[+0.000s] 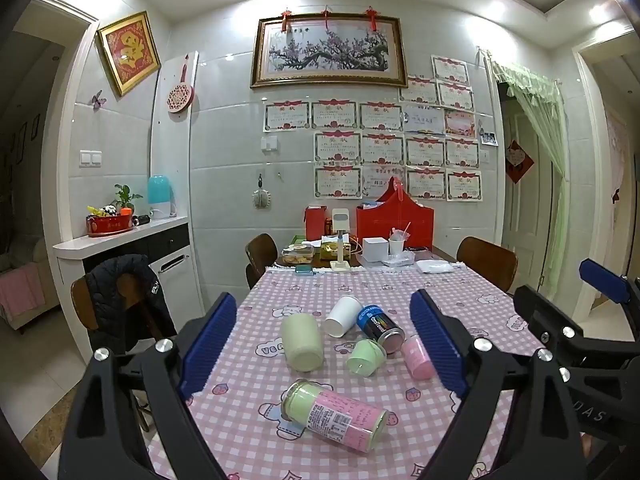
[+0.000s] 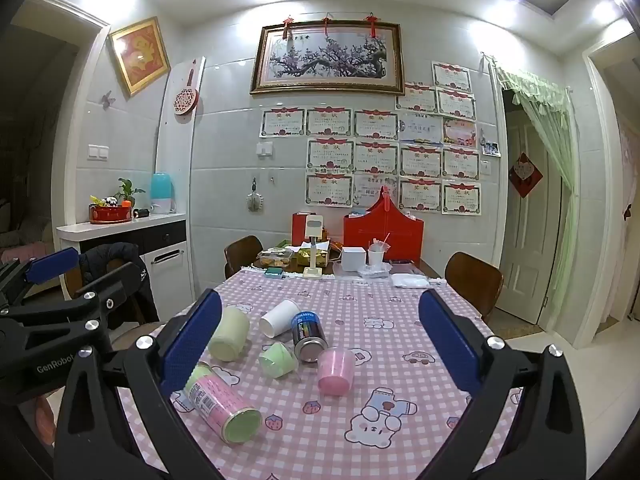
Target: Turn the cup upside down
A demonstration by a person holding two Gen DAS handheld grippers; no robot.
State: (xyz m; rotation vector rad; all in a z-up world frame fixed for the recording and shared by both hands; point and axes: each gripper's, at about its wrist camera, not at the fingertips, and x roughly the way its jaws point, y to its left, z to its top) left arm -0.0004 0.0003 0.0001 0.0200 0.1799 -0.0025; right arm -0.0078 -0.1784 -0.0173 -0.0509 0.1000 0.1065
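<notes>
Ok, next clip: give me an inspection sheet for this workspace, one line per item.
Surface: pink checked tablecloth with cartoon prints, on a dining table.
Job's things: six containers lying on their sides: pale green cup, white paper cup, dark can, small green cup, pink cup, labelled jar.
Clutter: red boxes, white box, snack tray at the far end.
Grippers: left gripper and right gripper both open, holding nothing.
Cables: nothing seen.
Surroundings: wooden chairs, jacket on one chair, certificates on tiled wall, curtained doorway.
</notes>
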